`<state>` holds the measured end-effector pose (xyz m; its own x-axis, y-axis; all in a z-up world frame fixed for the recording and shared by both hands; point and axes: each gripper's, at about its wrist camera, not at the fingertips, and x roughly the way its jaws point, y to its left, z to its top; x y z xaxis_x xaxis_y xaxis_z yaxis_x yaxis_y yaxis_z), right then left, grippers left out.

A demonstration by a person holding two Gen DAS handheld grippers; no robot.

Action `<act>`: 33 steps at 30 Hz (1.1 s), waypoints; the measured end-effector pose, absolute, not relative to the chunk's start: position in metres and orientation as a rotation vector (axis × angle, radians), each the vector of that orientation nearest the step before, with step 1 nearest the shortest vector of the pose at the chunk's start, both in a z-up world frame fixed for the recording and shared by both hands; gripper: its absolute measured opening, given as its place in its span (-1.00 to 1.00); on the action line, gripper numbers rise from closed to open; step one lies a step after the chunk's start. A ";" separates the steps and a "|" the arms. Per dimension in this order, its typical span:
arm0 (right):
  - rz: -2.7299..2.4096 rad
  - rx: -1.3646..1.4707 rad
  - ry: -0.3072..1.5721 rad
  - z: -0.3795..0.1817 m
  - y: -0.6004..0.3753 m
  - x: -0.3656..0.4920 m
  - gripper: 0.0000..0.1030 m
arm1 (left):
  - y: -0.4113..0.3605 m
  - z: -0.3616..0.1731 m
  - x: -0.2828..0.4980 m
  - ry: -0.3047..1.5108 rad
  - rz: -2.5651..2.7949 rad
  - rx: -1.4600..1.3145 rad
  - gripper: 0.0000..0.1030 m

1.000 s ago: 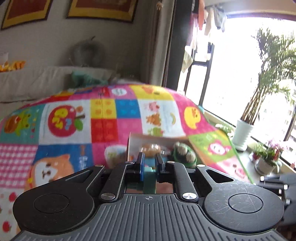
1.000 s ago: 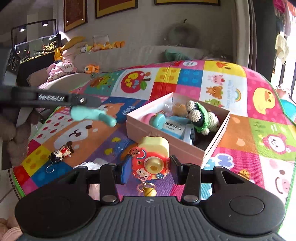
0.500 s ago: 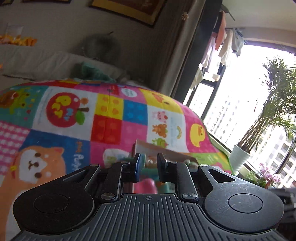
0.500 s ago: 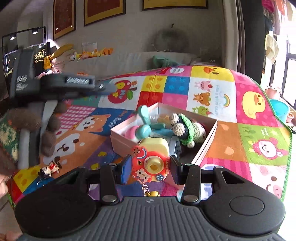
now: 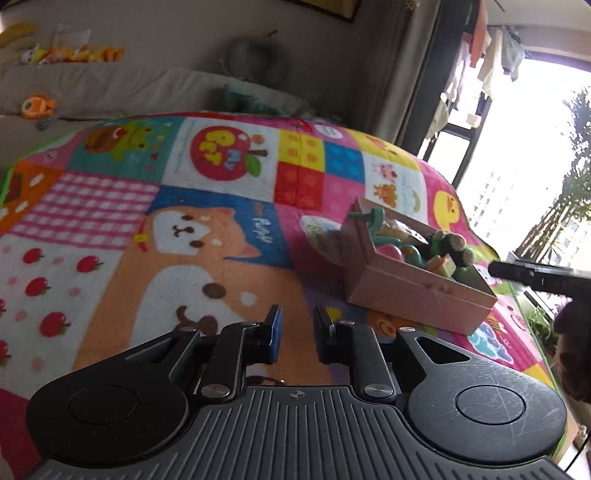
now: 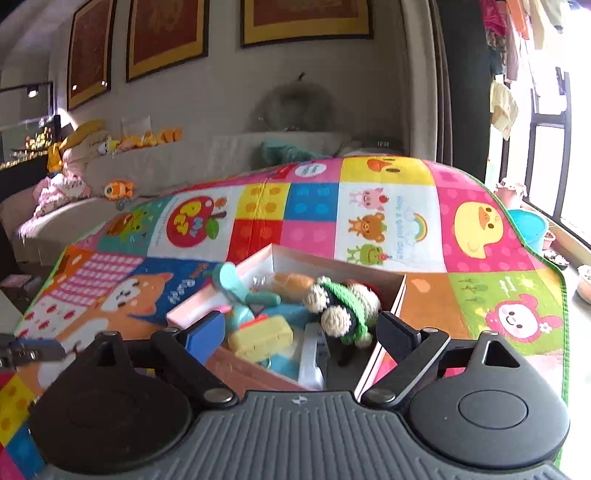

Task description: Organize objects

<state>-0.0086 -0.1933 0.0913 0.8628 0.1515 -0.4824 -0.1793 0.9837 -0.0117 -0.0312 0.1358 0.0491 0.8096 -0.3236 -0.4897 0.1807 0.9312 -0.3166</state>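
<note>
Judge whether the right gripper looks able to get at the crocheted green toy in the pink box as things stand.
Probably yes. The right gripper, its jaws opening and empty, hangs over the open-topped pink box, and the crocheted green toy lies on top, uncovered.

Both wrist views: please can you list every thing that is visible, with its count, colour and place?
play mat: one, many-coloured cartoon squares, under everything.
box: one, pink, open, on the mat.
yellow toy: one, pale yellow, lying in the box.
knitted doll: one, green and cream, in the box.
teal toys: at least two, at the box's left side.
framed pictures: three, gold frames, on the wall.
sofa: one, grey, behind the mat, small plush toys on it.
left gripper: fingers nearly shut, nothing between them, over the mat.
right gripper: fingers opening, over the box, holding nothing.
</note>
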 end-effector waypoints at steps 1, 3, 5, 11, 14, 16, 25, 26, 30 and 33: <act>0.175 -0.072 0.511 0.088 -0.191 -0.009 0.74 | 0.135 0.050 -0.027 0.568 -0.268 -0.282 -0.61; 0.177 -0.084 0.535 0.080 -0.187 -0.011 0.80 | 0.127 0.055 -0.017 0.549 -0.302 -0.319 -0.61; 0.165 -0.079 0.545 0.074 -0.187 -0.012 0.93 | 0.113 0.061 0.000 0.542 -0.350 -0.358 -0.61; 0.106 -0.083 0.596 0.043 -0.195 -0.018 1.00 | 0.078 0.076 0.089 0.549 -0.357 -0.555 -0.61; 0.107 -0.085 0.611 0.028 -0.199 -0.025 1.00 | 0.070 0.071 0.133 0.573 -0.271 -0.656 -0.62; 0.113 -0.079 0.622 0.020 -0.202 -0.028 1.00 | 0.065 0.061 0.155 0.635 -0.248 -0.697 -0.62; 0.151 -0.044 0.622 0.018 -0.207 -0.029 1.00 | 0.018 0.070 0.147 0.709 -0.534 -0.575 -0.68; 0.154 -0.048 0.629 0.018 -0.206 -0.028 1.00 | 0.012 0.070 0.146 0.732 -0.568 -0.565 -0.68; 0.131 -0.047 0.627 0.018 -0.207 -0.028 1.00 | 0.027 0.083 0.134 0.561 -0.490 -0.601 -0.67; 0.123 -0.057 0.641 0.017 -0.205 -0.026 1.00 | 0.045 0.078 0.142 0.573 -0.322 -0.628 -0.67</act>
